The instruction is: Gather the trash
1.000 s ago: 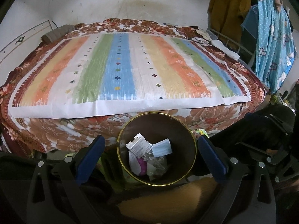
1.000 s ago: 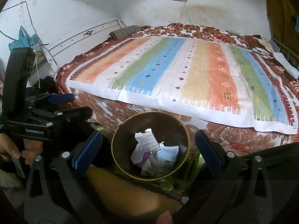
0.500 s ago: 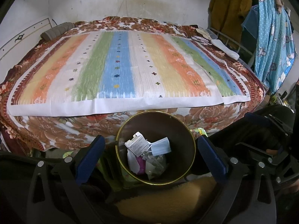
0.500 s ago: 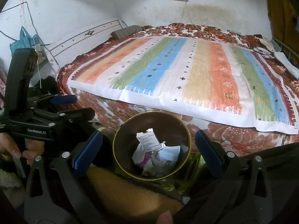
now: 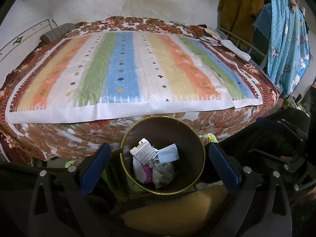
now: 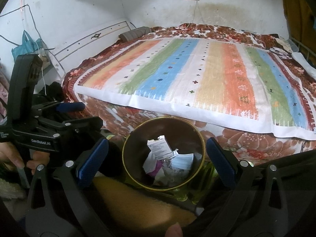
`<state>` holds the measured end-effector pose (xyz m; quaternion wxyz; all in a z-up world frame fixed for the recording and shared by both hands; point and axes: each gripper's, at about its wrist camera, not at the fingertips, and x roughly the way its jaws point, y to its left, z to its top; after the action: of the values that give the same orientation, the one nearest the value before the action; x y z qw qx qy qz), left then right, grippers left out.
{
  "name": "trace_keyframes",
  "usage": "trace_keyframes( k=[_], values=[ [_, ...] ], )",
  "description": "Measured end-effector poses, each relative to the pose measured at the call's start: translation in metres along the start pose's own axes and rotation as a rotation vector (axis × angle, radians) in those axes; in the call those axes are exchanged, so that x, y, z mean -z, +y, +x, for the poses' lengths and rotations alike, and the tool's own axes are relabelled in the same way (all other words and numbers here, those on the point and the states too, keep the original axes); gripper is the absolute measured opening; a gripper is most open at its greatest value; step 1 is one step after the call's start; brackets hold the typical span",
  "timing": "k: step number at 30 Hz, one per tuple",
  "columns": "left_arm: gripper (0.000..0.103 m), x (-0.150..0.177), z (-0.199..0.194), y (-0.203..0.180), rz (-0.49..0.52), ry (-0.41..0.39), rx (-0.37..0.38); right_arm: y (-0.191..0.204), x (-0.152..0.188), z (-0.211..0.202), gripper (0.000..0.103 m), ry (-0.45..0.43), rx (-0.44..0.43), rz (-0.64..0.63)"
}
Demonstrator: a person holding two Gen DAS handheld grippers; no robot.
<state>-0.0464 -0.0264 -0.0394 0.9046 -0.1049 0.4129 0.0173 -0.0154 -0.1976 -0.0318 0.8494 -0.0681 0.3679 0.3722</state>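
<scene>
Trash fills the bin below both grippers, jaws wide apart, empty.

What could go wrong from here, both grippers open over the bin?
1. Both the left gripper and right gripper are open and empty above the bin; the two rigs sit close and could bump.
2. The box and face mask lie loose on top, so a tipped bin would likely spill them.

Woven cloth mat on the bed; bin has a glossy gold-coloured rim.
</scene>
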Motion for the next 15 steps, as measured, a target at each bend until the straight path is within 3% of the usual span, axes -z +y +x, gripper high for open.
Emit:
trace_keyframes(
  k=[15],
  values=[
    [0.097,0.0004,0.0017,-0.0002,-0.006,0.013,0.022,0.0019,0.0004,0.0007,0.094,0.000,-0.004,0.001]
  ],
)
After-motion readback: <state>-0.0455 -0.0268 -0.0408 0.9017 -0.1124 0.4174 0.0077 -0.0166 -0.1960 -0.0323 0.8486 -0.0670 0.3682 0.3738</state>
